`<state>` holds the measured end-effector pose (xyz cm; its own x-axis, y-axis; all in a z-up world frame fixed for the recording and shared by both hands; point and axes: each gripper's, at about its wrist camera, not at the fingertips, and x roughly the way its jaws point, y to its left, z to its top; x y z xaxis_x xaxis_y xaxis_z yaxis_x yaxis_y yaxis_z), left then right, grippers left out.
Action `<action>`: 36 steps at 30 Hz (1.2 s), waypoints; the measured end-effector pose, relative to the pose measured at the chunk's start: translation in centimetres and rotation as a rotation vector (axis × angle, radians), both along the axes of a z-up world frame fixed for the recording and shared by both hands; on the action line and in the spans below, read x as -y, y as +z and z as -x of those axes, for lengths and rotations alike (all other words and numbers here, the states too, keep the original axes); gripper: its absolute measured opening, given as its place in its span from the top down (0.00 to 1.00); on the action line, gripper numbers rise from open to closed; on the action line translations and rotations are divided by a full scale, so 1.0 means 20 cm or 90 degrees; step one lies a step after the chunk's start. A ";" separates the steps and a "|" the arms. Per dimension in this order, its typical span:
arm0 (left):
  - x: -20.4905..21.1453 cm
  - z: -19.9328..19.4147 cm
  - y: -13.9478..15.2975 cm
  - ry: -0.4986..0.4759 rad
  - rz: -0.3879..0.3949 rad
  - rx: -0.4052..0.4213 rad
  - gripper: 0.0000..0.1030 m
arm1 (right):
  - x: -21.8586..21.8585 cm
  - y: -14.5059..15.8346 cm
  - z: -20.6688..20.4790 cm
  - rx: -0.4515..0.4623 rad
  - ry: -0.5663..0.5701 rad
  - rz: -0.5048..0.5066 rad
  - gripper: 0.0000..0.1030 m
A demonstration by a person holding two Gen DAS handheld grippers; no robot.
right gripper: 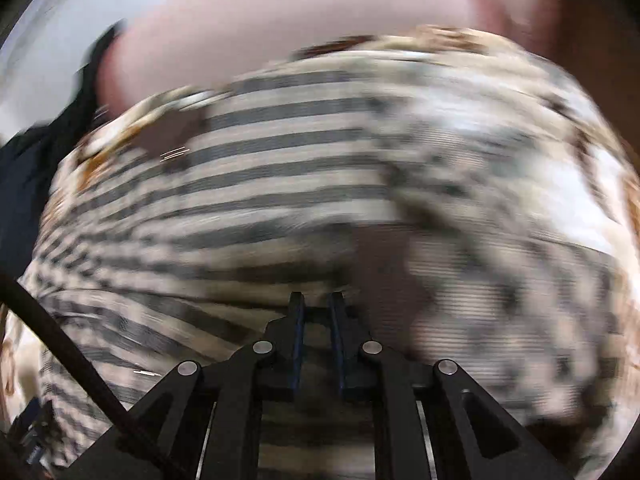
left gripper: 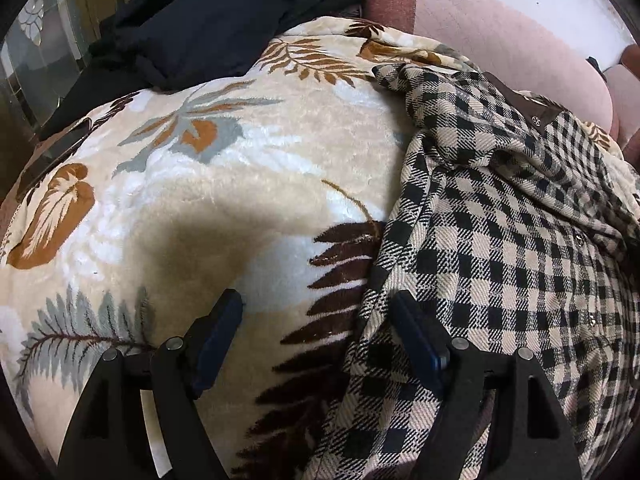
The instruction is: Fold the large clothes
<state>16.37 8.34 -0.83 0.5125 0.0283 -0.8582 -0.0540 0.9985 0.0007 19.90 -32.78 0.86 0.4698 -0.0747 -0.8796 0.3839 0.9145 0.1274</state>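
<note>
A black-and-beige checked shirt point(left gripper: 500, 240) lies crumpled on the right half of a cream leaf-print blanket point(left gripper: 200, 184). My left gripper point(left gripper: 316, 304) is open and hovers over the shirt's left edge. One finger is above the blanket and the other above the checked cloth, and nothing is pinched. In the heavily blurred right wrist view the same shirt point(right gripper: 280, 160) fills the frame. My right gripper point(right gripper: 317, 300) is above it, its jaws nearly together with only a narrow slit between them. The blur hides whether any cloth is caught there.
A black garment point(left gripper: 200, 20) is heaped at the blanket's far left. A pink padded backrest point(left gripper: 500, 40) runs behind the blanket. A glass surface point(left gripper: 32, 52) shows at the far left edge. A black cable point(right gripper: 72, 360) crosses the lower left of the right wrist view.
</note>
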 end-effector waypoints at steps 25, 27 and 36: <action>-0.16 0.02 0.08 0.042 0.058 0.008 0.19 | -1.25 -0.14 -0.20 0.041 0.260 -0.360 0.74; -0.14 0.03 0.09 0.036 0.046 0.015 0.19 | -1.23 -0.13 -0.09 0.025 0.272 -0.352 0.72; 0.13 0.15 0.06 -0.048 0.019 0.024 0.19 | -0.60 0.12 0.64 0.070 0.193 -0.158 0.63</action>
<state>13.46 5.64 0.34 0.5440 -0.0372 -0.8382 0.0216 0.9993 -0.0303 7.14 -20.82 3.35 0.5296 0.2900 -0.7971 0.0729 0.9207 0.3834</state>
